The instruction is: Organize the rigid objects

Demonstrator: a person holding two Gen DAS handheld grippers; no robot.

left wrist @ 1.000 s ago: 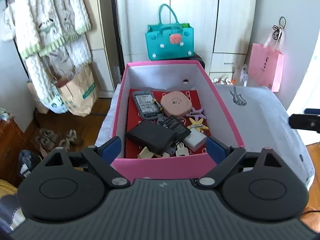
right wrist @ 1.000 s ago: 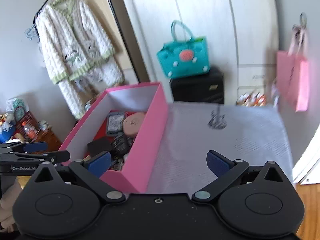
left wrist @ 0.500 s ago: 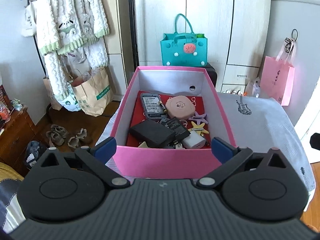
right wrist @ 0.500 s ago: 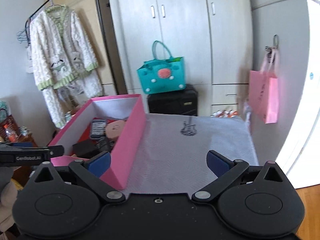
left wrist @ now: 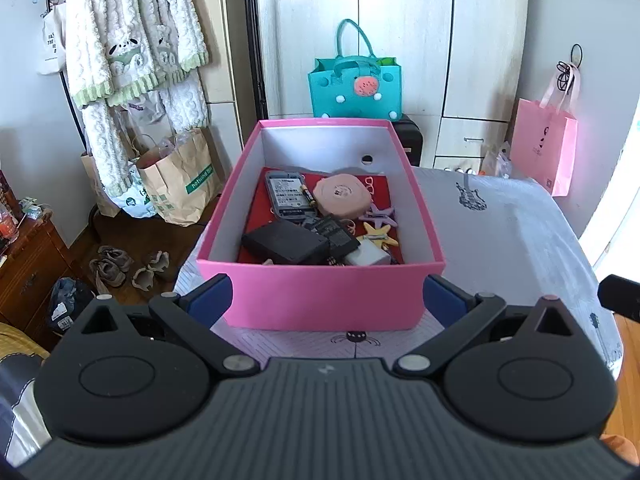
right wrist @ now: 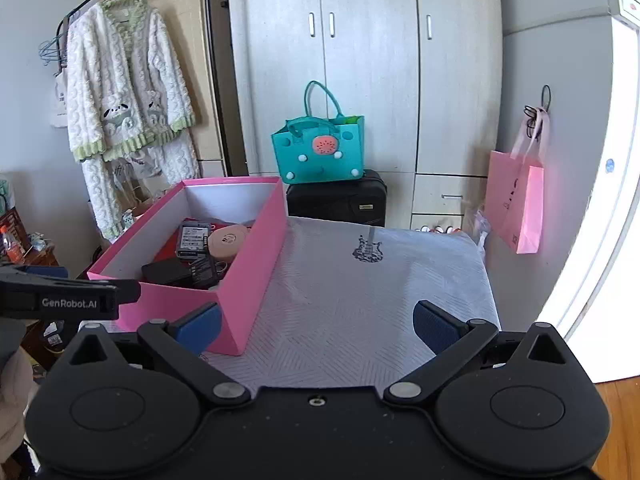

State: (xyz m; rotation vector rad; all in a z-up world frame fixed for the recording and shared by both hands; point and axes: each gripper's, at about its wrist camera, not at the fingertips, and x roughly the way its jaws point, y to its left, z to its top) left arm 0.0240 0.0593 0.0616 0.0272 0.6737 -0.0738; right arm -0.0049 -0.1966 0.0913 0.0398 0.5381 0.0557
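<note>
Pink box (left wrist: 320, 296) on the patterned tablecloth (right wrist: 360, 304), holding a black case (left wrist: 286, 242), a round pink case (left wrist: 340, 200) and starfish clips (left wrist: 380, 236). Left gripper (left wrist: 326, 300) jaws wide apart, empty, body printed "GenRobot.AI". Right gripper (right wrist: 316, 320) likewise apart, empty. Paper bag (left wrist: 180, 180) reads "hotwind".

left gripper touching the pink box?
Apart. In the left wrist view the left gripper stands open short of the pink box, with patterned tablecloth visible between them.
</note>
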